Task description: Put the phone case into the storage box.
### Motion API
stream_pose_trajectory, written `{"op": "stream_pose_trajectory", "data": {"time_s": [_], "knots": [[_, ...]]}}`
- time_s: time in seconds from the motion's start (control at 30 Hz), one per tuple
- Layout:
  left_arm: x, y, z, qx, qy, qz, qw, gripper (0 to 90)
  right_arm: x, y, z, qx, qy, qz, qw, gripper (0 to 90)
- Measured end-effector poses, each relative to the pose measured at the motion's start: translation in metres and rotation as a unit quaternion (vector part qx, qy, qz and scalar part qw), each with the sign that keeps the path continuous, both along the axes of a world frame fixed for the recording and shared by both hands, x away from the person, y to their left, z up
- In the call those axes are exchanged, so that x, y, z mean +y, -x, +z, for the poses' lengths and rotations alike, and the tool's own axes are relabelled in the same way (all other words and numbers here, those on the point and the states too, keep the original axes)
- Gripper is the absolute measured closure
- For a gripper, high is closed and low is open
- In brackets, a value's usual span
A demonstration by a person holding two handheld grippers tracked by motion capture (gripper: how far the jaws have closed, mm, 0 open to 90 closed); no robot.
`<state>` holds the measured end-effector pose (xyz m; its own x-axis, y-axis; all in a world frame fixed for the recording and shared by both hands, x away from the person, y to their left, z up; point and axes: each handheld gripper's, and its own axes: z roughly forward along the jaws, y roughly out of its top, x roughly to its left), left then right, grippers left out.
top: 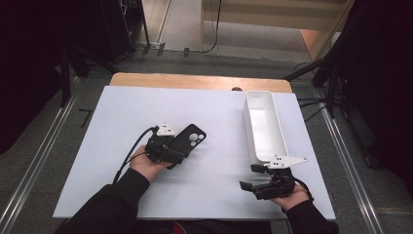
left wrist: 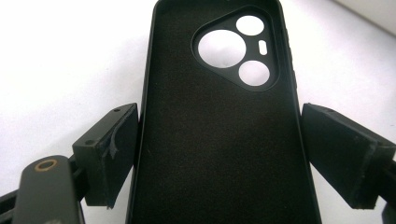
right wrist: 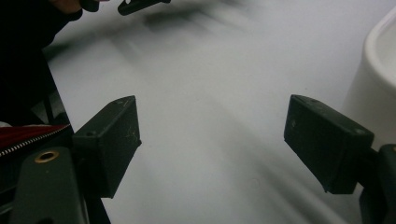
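Note:
A black phone case [top: 191,138] lies inner side up on the white tabletop [top: 126,112], left of centre, its camera cutouts at the far end. My left gripper [top: 173,150] has its jaws on both long edges of the case's near end. In the left gripper view the phone case [left wrist: 219,116] runs between the two pads [left wrist: 114,149], and both pads touch its sides, so my left gripper [left wrist: 219,154] is shut on it. My right gripper [top: 249,177] rests near the table's front right, pointing left. In its own view my right gripper [right wrist: 212,140] stands open over bare table.
A long white bin [top: 249,129] stands lengthwise at the right of the table, just beyond my right gripper, and its rounded wall [right wrist: 373,70] shows at the right in the right gripper view. A wooden edge [top: 195,80] borders the far side. The person's dark sleeves come in from below.

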<state>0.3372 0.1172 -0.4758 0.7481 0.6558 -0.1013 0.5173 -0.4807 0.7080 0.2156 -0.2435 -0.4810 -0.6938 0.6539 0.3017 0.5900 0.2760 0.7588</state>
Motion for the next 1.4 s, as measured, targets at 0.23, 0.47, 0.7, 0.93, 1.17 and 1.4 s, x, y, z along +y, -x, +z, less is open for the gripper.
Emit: {"op": "stream_pose_trajectory", "data": {"time_s": [0.23, 0.47, 0.7, 0.93, 1.17, 1.4], "knots": [[0.001, 0.004, 0.006, 0.006, 0.02, -0.006, 0.9998, 13.8, 0.0, 0.0, 0.0, -0.004, 0.003, 0.0, 1.0, 16.6], [0.001, 0.008, 0.011, 0.009, 0.028, -0.012, 0.9995, 13.8, 0.0, 0.0, 0.001, -0.006, 0.003, -0.002, 1.0, 16.6], [-0.002, 0.016, 0.015, 0.002, 0.035, -0.011, 0.9993, 13.7, 0.001, 0.001, 0.002, -0.011, 0.004, -0.003, 0.9999, 16.6], [-0.009, 0.026, 0.018, -0.004, 0.043, -0.017, 0.9989, 13.8, 0.003, 0.002, 0.003, -0.013, 0.002, -0.004, 0.9999, 16.6], [-0.012, 0.034, 0.018, -0.013, 0.061, -0.007, 0.998, 13.7, 0.006, 0.003, 0.008, -0.025, 0.004, -0.009, 0.9996, 16.6], [-0.013, 0.037, 0.017, -0.015, 0.085, 0.011, 0.9962, 13.8, 0.01, 0.003, 0.014, -0.034, 0.001, -0.016, 0.9993, 16.6]]}}
